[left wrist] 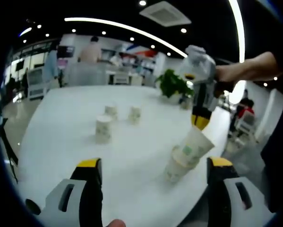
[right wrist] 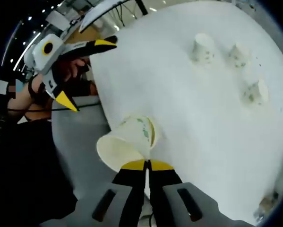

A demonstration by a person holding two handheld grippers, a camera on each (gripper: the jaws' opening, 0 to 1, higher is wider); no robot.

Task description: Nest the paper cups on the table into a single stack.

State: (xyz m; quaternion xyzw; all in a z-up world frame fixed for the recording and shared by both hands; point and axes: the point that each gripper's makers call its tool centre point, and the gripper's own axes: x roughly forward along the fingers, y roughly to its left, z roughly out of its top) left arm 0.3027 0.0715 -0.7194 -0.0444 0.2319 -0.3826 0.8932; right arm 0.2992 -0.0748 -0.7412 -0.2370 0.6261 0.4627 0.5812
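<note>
A: Left gripper view first. What do the left tongs (left wrist: 153,172) show?

B: Jaws wide apart, nothing between them, low over the white desk (left wrist: 65,123). Three single cups (left wrist: 103,129) stand upside down near the desk's middle: one nearer, two behind it side by side. Close to the near right edge a nested cup stack (left wrist: 186,156) tilts, its top cup pinched by the right tongs (left wrist: 200,122) coming down from above, held by a hand (left wrist: 240,71). A potted plant (left wrist: 172,84) sits by the far right edge.

A: Right gripper view?

B: Right tongs (right wrist: 146,165) jaws are together on the rim of the stack's top cup (right wrist: 124,146), at the desk's edge. The three single cups (right wrist: 202,47) lie well apart from it. The left tongs (right wrist: 84,71) are spread apart off the desk's edge.
</note>
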